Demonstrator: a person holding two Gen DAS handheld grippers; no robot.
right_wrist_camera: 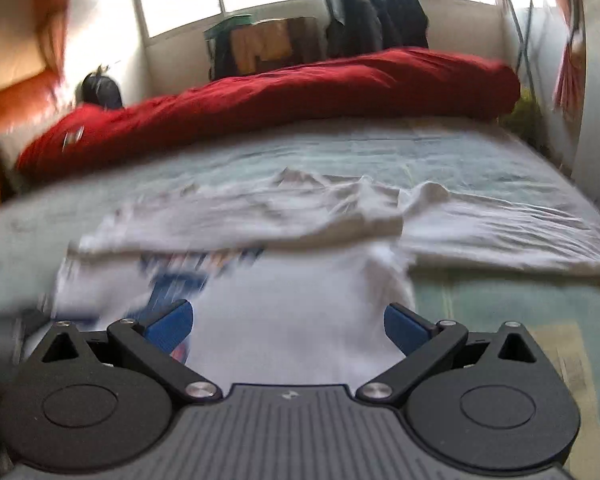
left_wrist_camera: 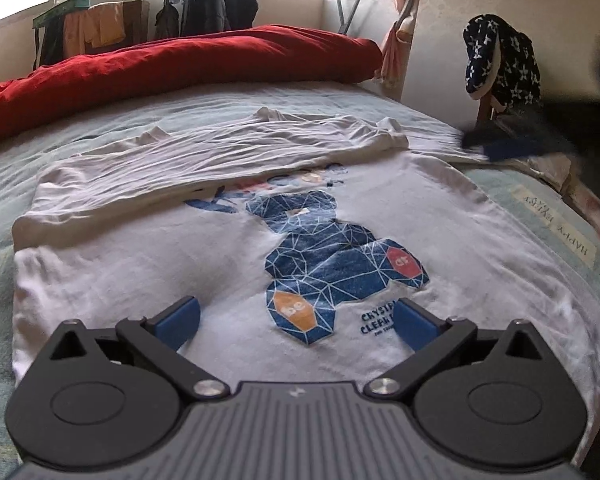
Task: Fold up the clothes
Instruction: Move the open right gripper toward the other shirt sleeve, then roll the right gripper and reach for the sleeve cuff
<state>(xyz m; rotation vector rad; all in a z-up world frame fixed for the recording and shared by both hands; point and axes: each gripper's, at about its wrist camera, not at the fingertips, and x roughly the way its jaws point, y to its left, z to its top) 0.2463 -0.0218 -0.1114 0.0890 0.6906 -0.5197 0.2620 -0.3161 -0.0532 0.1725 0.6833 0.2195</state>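
A white T-shirt (left_wrist_camera: 140, 264) with a blue geometric bear print (left_wrist_camera: 332, 256) lies flat on the bed, its far side folded over towards me. My left gripper (left_wrist_camera: 296, 318) hovers open above the shirt's near part, nothing between its blue pads (left_wrist_camera: 180, 318). At the right edge of the left wrist view a dark blurred shape with blue on it (left_wrist_camera: 512, 144), apparently my other gripper, lies by the shirt's far right corner. In the right wrist view the same shirt (right_wrist_camera: 292, 320) is blurred, and my right gripper (right_wrist_camera: 288, 326) stands open over it, holding nothing.
A red duvet (left_wrist_camera: 188, 64) is bunched along the far side of the pale green bed sheet (left_wrist_camera: 4, 184). A star-patterned garment (left_wrist_camera: 500, 64) hangs on a chair at the right. Clothes racks (left_wrist_camera: 220, 0) stand by the windows. The bed's right edge (left_wrist_camera: 580, 216) drops off.
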